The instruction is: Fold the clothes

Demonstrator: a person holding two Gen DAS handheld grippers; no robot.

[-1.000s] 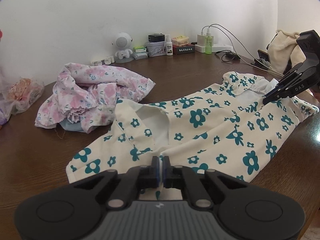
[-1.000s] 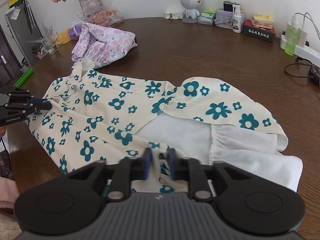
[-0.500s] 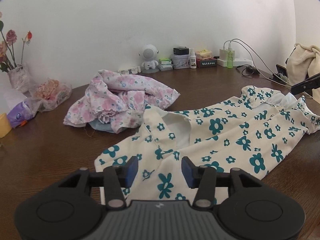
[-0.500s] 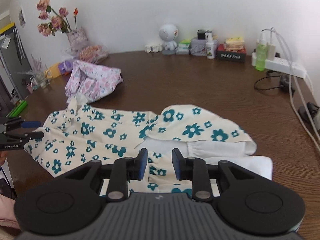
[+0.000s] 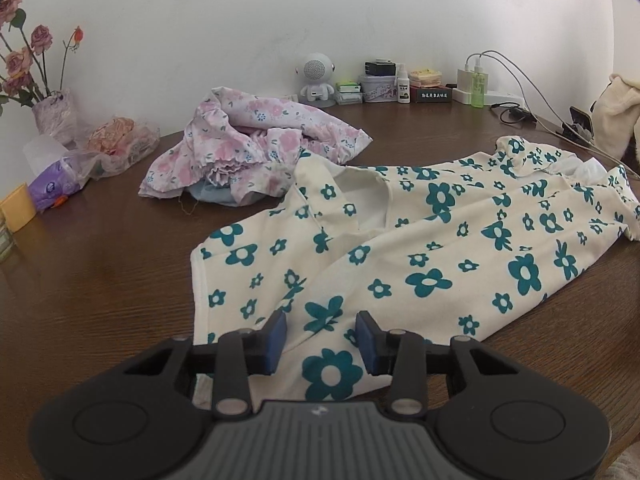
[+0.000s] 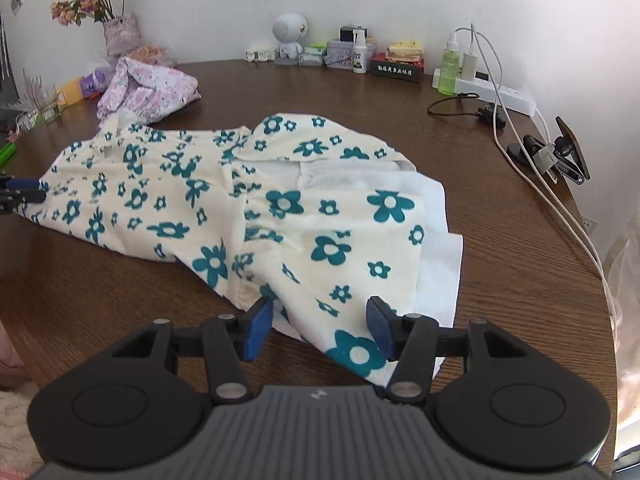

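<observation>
Both tongs, left [image 5: 321, 336] and right [image 6: 320, 326], gape wide and empty over the flowered dress [image 5: 420, 256] spread on the table [image 5: 100, 280]. Only the right view shows its white lining [image 6: 436, 248]; a pink garment [image 5: 248, 148] lies beyond.

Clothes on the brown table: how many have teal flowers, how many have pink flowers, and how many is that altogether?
Cream garment with teal flowers: 1
Crumpled white garment with pink flowers: 1
Total: 2 clothes on the brown wooden table. A pale blue bit of cloth peeks from under the pink one; whether it is a separate garment cannot be told.
</observation>
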